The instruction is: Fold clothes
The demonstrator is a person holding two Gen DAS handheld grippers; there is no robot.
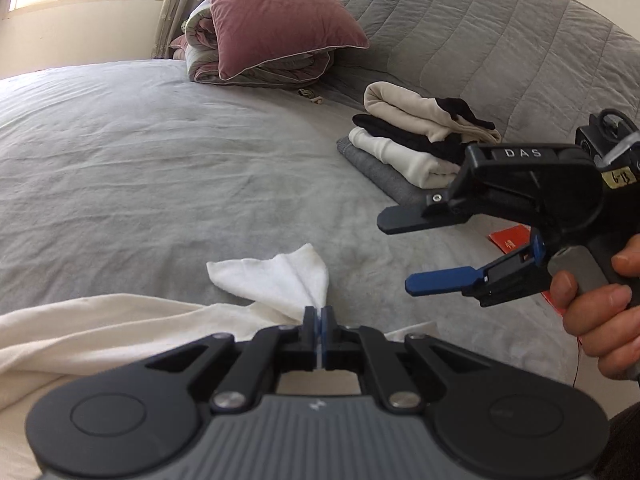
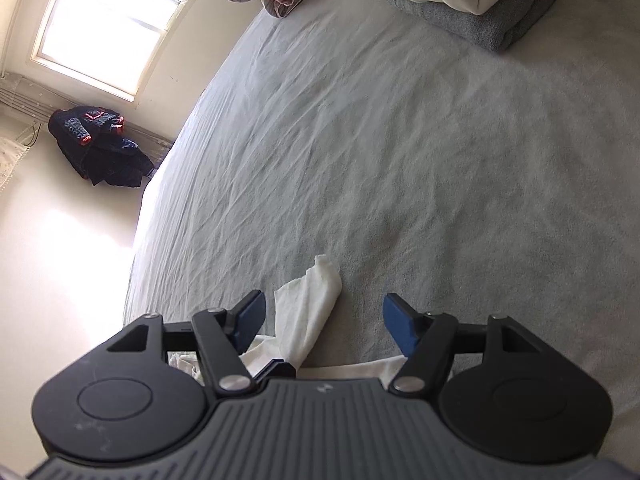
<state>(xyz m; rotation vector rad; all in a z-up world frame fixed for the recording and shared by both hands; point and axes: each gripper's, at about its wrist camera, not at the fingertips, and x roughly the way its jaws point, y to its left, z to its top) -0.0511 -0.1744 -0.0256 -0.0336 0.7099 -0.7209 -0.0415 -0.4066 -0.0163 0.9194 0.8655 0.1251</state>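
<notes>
Left gripper (image 1: 319,316) fingers pressed together, pinching the white cotton garment (image 1: 280,280) at lower centre on the grey bed (image 1: 160,184). Right gripper (image 2: 322,314) fingers spread, garment's free corner between them. Folded clothes stack (image 1: 416,136) upper right; mauve pillow (image 1: 276,12) above.

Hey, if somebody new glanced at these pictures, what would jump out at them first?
Probably the left tongs pinched shut on a white garment low on the grey bed. Next, the right tongs held open just to its right, and the stack of folded clothes behind them.
</notes>
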